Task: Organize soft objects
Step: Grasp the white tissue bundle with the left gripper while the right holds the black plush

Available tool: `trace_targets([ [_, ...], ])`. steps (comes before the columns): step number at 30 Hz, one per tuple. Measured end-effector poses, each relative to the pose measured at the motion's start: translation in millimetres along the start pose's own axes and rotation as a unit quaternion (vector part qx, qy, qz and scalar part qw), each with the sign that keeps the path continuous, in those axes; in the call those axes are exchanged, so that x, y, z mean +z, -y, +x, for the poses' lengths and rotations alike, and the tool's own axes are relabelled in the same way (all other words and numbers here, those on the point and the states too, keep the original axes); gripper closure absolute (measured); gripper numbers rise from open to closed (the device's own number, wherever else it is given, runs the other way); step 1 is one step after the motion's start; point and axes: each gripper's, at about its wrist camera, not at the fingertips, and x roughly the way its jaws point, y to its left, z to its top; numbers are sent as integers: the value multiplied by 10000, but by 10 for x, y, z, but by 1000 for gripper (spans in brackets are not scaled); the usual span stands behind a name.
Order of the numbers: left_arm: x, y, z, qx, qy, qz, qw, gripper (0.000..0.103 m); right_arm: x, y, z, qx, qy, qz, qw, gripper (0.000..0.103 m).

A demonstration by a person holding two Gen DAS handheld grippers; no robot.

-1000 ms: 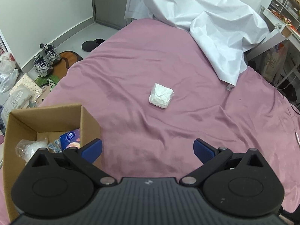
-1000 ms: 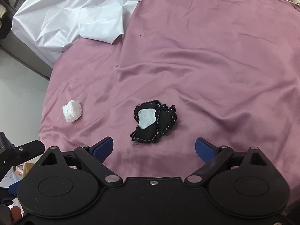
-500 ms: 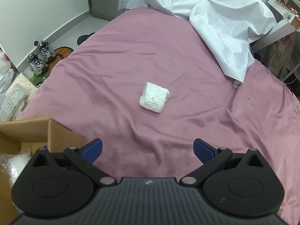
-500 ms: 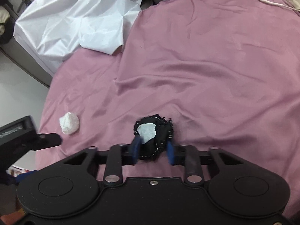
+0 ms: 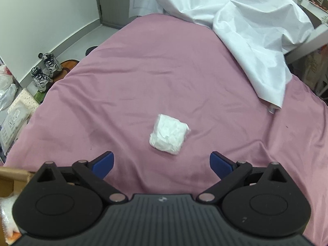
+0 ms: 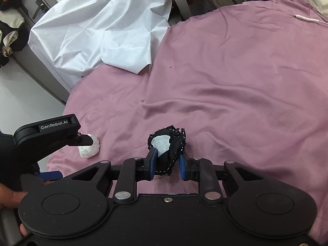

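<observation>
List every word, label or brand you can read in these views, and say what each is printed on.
"GenRobot.AI": on the black body of the left hand-held gripper, seen from the right wrist view.
Print on the flat packages on the floor beside the bed: too small to read.
Nothing else legible.

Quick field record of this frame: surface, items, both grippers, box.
surface: pink bedsheet
white bundle: lying on the sheet, ahead of the left gripper, apart from it
left gripper: jaws wide open, holding nothing
black fabric piece: white patch on it, clamped in the right gripper
right gripper: shut on the fabric
cardboard box: only a corner in left wrist view
white sheet: crumpled at far bed edge
</observation>
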Motion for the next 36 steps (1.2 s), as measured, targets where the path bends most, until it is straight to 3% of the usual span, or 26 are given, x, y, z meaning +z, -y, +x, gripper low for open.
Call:
trace_targets([
  [7,29,71,214,288,118,123,9994,6,-22,29,119,-46,-101,7,9999,81],
  [9,41,81,274,323,103,84,9994,19,-7,34,141,-36,-99,-89,9999,81],
  [11,49,75,300,296,55,50,9995,45,14,63,155,0,-115,-79,9999,81],
  [13,38,56,268,331,75,16,9994,62,23,64,166,2,-122,-133,9998,81],
  [15,14,36,198,315,105,-46,9994,68,19,40,166,-16,-111,-212,9997,81],
  [17,-20,25,115,162,94,-59,9998,83,-4,23,156,-44,-76,-305,9995,81],
  [23,-152,-12,-156,-123,163,-60,9998,97,-3,18,24,-176,57,-332,9993,81],
  [28,-215,-70,-333,-281,274,-70,9992,97,-10,28,-223,-94,153,-202,9996,81],
  [31,-172,-108,-330,-333,189,-108,9992,91,-51,14,-416,44,291,-190,9994,81],
  [33,-140,-136,-324,-336,154,-149,9992,81,-87,-12,-499,68,380,-283,9989,81],
  [35,-111,-179,-320,-268,159,-218,9993,57,-89,-21,-510,100,368,-282,9989,81],
  [36,-103,-204,-328,-239,202,-250,9992,53,-85,-28,-502,110,365,-294,9988,81],
])
